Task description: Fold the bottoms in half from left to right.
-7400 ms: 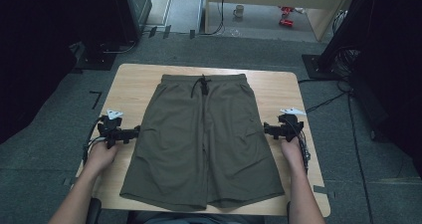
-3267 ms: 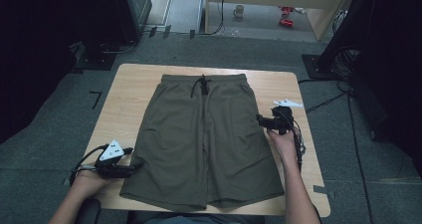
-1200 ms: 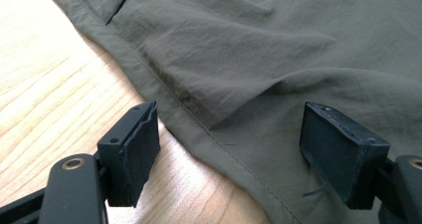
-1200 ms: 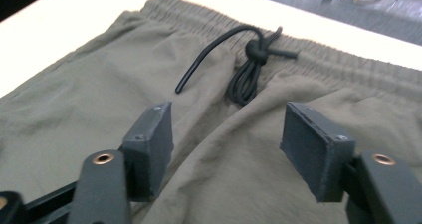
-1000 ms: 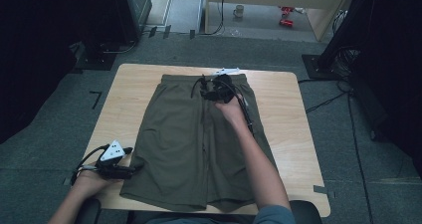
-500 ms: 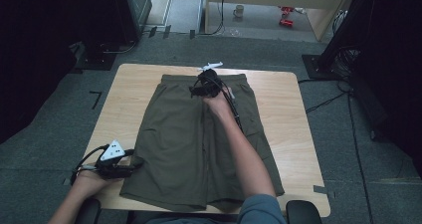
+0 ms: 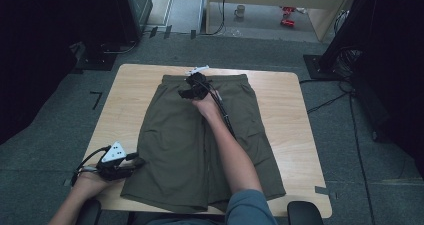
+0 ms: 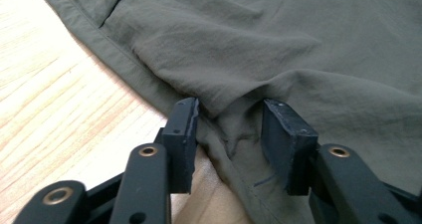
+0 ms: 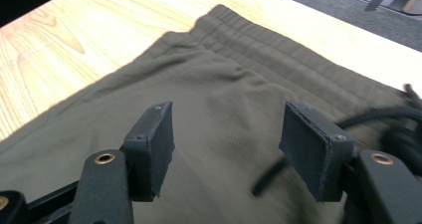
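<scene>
Olive-green shorts (image 7: 180, 145) lie flat on the wooden table (image 7: 285, 120), waistband at the far side. My left gripper (image 7: 136, 162) rests at the near left leg's outer hem. In the left gripper view a puckered fold of the shorts (image 8: 234, 84) sits pinched between the jaws of that gripper (image 8: 229, 129). My right gripper (image 7: 186, 88) hovers over the middle of the waistband, arm stretched across the shorts. In the right gripper view it (image 9: 226, 134) is open above the fabric, with the waistband (image 9: 278, 50) ahead and the black drawstring (image 9: 368, 117) at the right.
Bare wood shows on both sides of the shorts (image 7: 120, 110). The table's near edge lies close under the left hand. Grey floor surrounds the table, with dark equipment (image 7: 385, 45) at the right and left and cables (image 7: 330, 100) on the floor.
The right gripper has moved from the shorts' right side to the waistband and shifted slightly left in the last half second. The left gripper has stayed at the hem.
</scene>
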Motion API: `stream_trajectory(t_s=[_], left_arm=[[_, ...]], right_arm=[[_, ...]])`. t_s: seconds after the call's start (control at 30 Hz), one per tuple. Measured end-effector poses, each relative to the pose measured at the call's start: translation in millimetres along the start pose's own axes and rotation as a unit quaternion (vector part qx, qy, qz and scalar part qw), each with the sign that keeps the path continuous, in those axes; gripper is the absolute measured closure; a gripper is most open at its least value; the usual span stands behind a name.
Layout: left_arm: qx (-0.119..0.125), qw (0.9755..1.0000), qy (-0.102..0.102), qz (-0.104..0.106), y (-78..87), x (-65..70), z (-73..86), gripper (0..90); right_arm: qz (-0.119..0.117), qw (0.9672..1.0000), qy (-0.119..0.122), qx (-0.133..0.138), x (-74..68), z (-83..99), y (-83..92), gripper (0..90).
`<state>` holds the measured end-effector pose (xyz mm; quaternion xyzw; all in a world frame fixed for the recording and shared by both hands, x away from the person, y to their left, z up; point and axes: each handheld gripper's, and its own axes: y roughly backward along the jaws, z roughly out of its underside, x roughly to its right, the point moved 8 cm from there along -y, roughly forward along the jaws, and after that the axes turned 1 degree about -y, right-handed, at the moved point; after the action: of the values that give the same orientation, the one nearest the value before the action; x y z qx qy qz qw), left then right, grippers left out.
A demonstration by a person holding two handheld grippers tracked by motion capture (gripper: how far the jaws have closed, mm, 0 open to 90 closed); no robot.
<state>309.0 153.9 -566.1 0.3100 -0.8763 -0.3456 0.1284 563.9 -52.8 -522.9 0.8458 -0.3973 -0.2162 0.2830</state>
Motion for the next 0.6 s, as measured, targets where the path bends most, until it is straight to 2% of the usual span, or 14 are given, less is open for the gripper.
stream_trajectory(t_s=[0.33, 0.6], left_arm=[[-0.001, 1.0, 0.0, 0.004, -0.7, 1.9, -1.1, 64.6], [-0.001, 1.0, 0.0, 0.01, -0.7, 3.1, -1.0, 60.6]], right_arm=[[-0.013, 0.9999, 0.003, -0.003, -21.2, -4.7, -29.4, 36.1], [-0.023, 0.9997, 0.003, -0.004, -37.0, -4.3, -49.9, 35.0]])
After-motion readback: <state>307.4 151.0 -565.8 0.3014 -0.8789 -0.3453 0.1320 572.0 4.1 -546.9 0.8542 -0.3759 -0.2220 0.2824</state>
